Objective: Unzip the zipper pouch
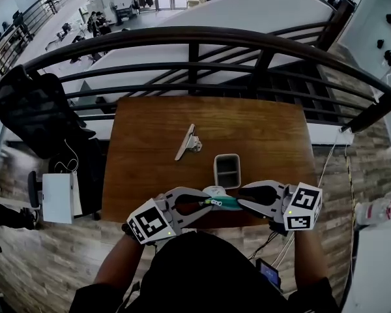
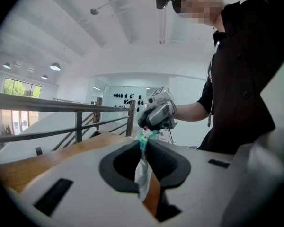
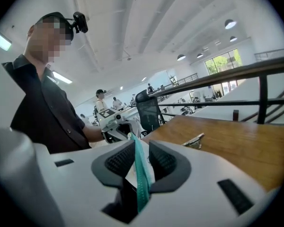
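Two claws bracketed the zipper pouch; we found the left claw clamped on it, the right claw loose, needing re-gripping before pulling.

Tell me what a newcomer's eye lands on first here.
The teal and white zipper pouch sits at the near edge of the wooden table, strung between the two grippers. The left gripper is clamped on one end, and the right gripper has its jaws around the other. Behind them on the table are a grey box and a small metal piece.
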Demonstrator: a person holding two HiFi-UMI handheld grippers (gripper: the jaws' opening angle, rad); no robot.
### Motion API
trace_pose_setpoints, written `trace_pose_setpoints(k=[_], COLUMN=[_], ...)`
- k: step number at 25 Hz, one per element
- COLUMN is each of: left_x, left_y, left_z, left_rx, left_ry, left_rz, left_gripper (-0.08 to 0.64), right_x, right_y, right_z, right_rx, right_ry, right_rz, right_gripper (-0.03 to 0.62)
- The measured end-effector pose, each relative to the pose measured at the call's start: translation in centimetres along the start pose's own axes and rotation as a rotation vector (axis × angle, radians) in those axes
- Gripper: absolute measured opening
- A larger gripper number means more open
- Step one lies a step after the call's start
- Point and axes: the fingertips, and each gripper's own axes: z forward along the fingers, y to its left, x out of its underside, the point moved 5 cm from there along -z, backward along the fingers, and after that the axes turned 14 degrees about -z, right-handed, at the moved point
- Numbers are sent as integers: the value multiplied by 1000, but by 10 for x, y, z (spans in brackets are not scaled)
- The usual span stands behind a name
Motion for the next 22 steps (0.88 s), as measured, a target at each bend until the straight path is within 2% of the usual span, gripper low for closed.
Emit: trace_pose_setpoints(k=[4,7,13,14,19,22], left_x=[-2,0,-1,-1,1,-3], left_y=[4,1,-5,-6,-12,-12], left_z=[-3,-1,12,15,23,32], left_rx=[-12,-16,-34,-43,-81,-112], left_ry=[-16,-12,-32,-30,-26,-32], left_rz=[-18,-22,-45,-45,-64,-68], left_gripper=[51,51,50,51,51,49], right_x=[2,5,-8,-9,-10,-13], right_y=[7,7,20,19,2,0], right_z=[9,6,-16,-20,-50,-61], right_rx=[36,89,59,65,107,67], right_ry=[-27,-21,-34,-26,-40,-44], right_rz=[99,140,144,131,143,140], right_gripper=[84,91,95,117,126,140])
